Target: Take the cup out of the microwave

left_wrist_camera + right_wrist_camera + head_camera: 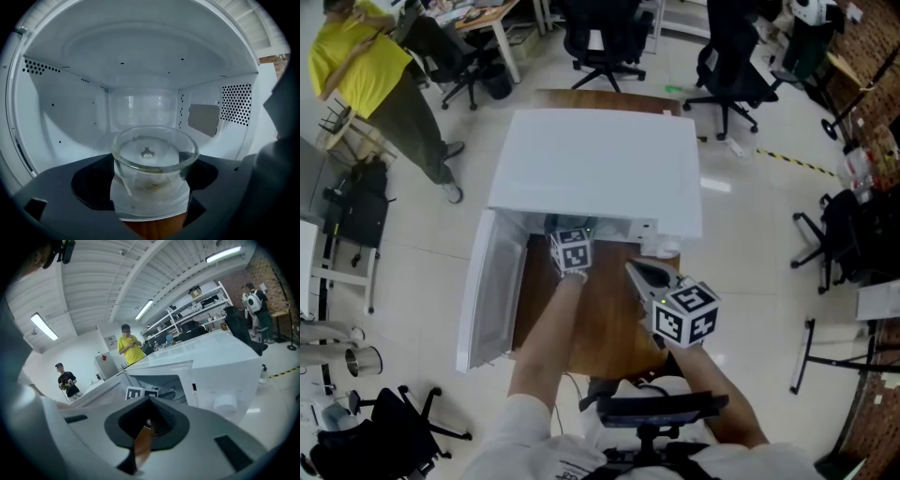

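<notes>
A clear glass cup point(154, 157) stands upright on the floor of the white microwave's cavity point(140, 70), near its front edge. My left gripper point(150, 180) is open wide, and the cup sits between its dark jaws with room on both sides. In the head view only that gripper's marker cube point(572, 249) shows, at the mouth of the microwave point(595, 164); the cup is hidden there. My right gripper point(636, 270) hovers over the wooden table point(600, 319) in front of the microwave's right side, its jaws shut with nothing in them point(143, 430).
The microwave door point(492, 291) hangs open to the left. A white knob point(226, 404) is on the control panel. A person in yellow point(361, 66) stands far left, and office chairs point(605, 37) stand behind the table. A black chair point(652, 412) is just below me.
</notes>
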`<state>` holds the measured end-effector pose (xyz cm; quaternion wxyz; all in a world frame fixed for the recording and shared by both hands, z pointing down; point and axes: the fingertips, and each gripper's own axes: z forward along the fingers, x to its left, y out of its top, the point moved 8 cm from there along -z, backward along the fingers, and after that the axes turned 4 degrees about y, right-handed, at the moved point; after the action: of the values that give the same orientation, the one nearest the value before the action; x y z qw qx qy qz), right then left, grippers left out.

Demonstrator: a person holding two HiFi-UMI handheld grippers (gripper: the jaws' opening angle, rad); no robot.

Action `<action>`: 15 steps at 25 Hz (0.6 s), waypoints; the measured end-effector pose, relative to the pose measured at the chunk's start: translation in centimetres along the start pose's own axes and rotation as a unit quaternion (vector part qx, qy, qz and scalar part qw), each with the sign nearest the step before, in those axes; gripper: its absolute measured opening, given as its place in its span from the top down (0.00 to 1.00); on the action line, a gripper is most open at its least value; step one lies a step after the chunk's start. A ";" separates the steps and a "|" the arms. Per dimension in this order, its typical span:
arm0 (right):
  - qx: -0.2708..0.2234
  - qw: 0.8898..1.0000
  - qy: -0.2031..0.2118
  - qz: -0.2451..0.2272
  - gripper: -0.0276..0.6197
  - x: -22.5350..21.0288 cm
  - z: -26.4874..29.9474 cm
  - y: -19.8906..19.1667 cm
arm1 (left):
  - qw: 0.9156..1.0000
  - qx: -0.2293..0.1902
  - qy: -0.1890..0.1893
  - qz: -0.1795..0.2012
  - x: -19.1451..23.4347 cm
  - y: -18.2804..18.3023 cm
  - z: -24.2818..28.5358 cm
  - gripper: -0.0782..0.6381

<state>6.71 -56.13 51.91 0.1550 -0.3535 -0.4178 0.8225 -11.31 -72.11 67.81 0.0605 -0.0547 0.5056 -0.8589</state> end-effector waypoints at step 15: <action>0.004 1.000 0.001 0.003 0.94 -0.3 0.5 0.1 | 1.000 -0.009 -0.009 0.011 -0.2 0.4 0.9 0.28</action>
<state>6.57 -56.66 52.15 0.1546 -0.3546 -0.4132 0.8244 -10.96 -73.08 67.85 0.0742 -0.0572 0.5135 -0.8529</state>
